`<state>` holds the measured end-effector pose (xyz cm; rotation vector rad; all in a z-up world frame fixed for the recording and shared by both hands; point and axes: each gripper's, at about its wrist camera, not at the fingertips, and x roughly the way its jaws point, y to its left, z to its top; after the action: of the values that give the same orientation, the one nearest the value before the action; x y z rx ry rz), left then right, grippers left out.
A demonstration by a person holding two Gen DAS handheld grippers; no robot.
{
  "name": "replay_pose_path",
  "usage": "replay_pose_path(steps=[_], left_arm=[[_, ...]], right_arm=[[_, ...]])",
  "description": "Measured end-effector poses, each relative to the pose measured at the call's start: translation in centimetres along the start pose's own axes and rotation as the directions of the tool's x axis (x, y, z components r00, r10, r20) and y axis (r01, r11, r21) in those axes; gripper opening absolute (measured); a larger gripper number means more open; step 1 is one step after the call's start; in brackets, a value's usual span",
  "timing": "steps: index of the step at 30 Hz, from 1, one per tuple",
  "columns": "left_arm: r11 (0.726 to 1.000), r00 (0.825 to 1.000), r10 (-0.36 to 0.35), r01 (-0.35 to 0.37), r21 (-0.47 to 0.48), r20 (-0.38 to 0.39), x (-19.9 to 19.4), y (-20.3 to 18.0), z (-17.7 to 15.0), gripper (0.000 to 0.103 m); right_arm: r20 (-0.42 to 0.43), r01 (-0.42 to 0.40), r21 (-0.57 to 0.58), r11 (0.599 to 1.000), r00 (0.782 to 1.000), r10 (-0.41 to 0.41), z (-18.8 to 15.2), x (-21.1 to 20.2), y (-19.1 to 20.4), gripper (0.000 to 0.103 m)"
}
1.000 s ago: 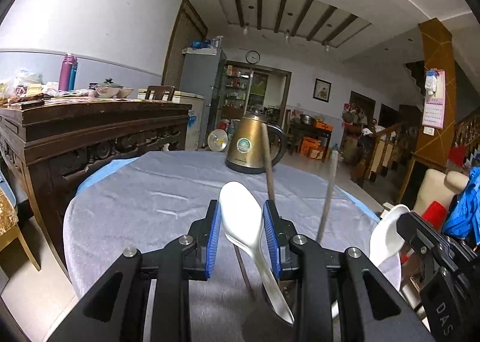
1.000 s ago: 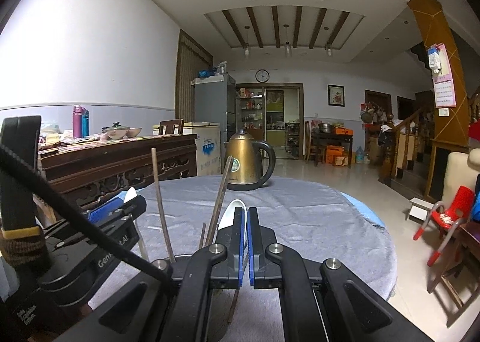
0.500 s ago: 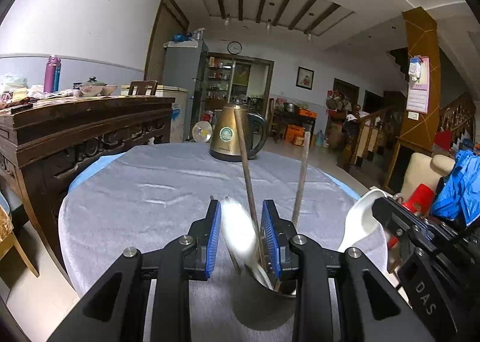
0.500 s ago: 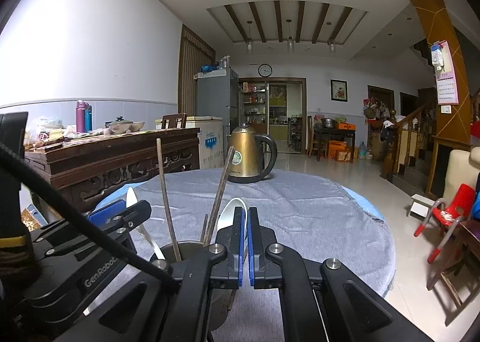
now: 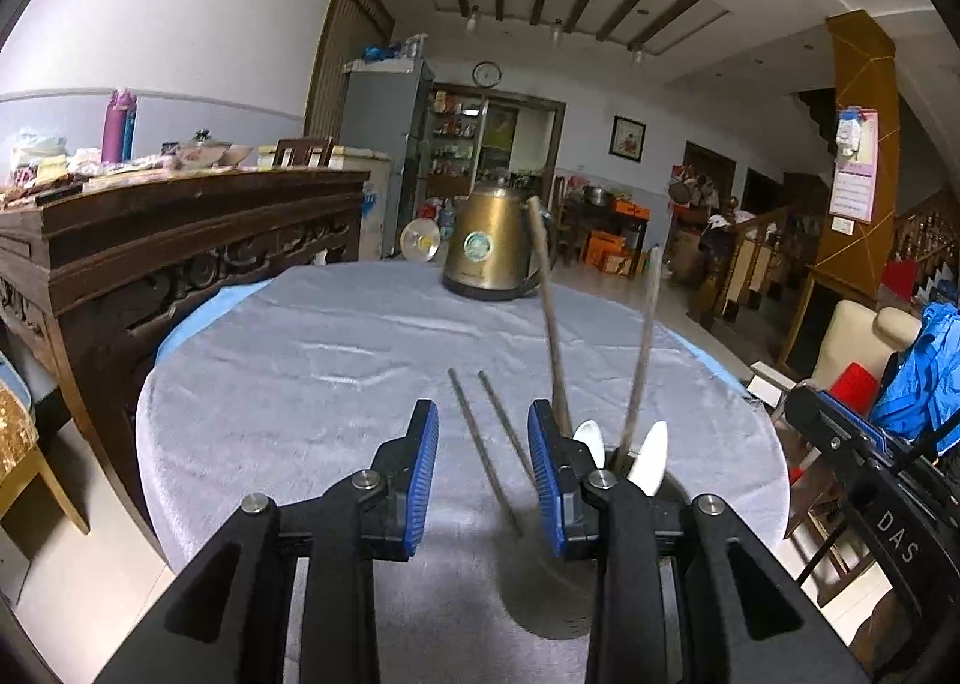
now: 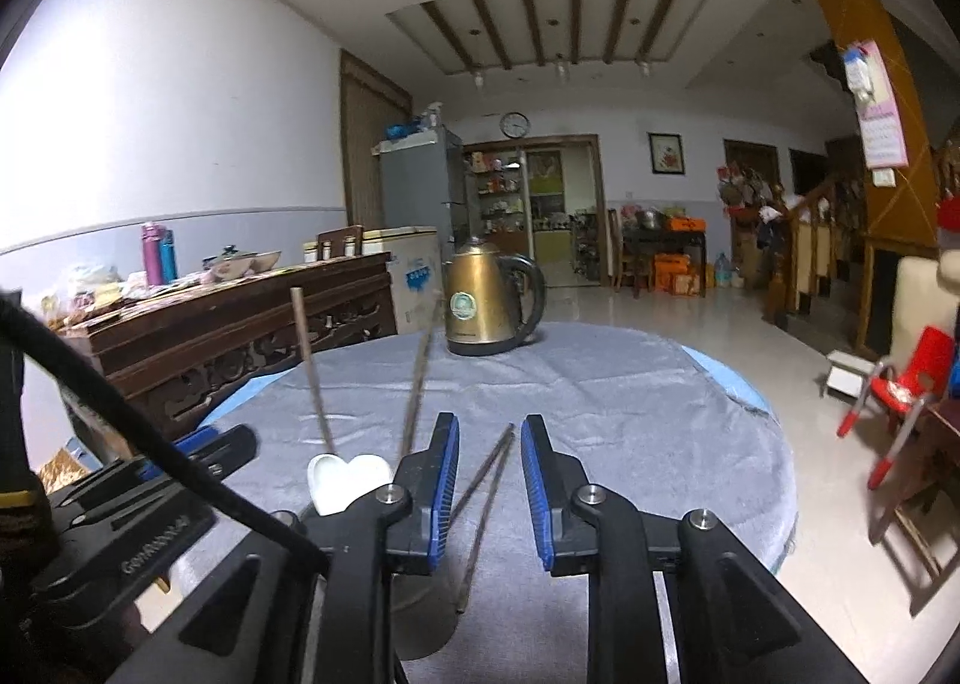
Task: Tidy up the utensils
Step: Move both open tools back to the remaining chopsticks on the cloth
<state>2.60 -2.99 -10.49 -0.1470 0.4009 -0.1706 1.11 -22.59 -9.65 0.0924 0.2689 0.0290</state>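
Observation:
A metal cup [image 5: 552, 600] stands on the grey tablecloth [image 5: 336, 360], mostly hidden behind my fingers. Two white spoons [image 5: 651, 456] and two upright chopsticks [image 5: 555, 336] stand in it. Another pair of dark chopsticks [image 5: 486, 444] lies flat on the cloth beyond the cup. My left gripper [image 5: 483, 474] is just left of the cup, its jaws opening with nothing between the pads. My right gripper [image 6: 489, 483] is just right of the spoons [image 6: 348, 480], its jaws also opening and holding nothing. The flat chopsticks [image 6: 486, 498] show through its gap.
A brass kettle [image 5: 489, 252] sits at the far side of the round table. A dark carved sideboard [image 5: 180, 240] stands close on the left. Beyond the table's right edge are a red chair [image 6: 900, 384] and a beige seat [image 5: 858, 336].
Both grippers were shut on a white spoon each. Both spoons now stand in the cup. The right jaws have parted, and the left gripper has shifted left of the cup.

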Motion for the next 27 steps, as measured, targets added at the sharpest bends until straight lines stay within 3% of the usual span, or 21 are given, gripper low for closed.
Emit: replay_pose_path(steps=[4,7,27], left_arm=[[1.000,1.000,0.015,-0.016,-0.014,-0.020,0.5,0.6,-0.2,0.047],[0.999,0.999,0.031,-0.032,-0.023,-0.032,0.8,1.1,-0.4,0.050],[0.988,0.984,0.089,-0.107,-0.113,-0.154,4.5,5.8,-1.9,0.055]], right_arm=[[-0.045,0.023,0.028,0.999,0.999,-0.022,-0.4,0.8,-0.8,0.025],[-0.074,0.033,0.053,0.998,0.997,-0.029,-0.8,1.3,-1.4,0.024],[-0.254,0.084,0.192,0.978,0.967,-0.034,-4.2,4.9,-5.0,0.024]])
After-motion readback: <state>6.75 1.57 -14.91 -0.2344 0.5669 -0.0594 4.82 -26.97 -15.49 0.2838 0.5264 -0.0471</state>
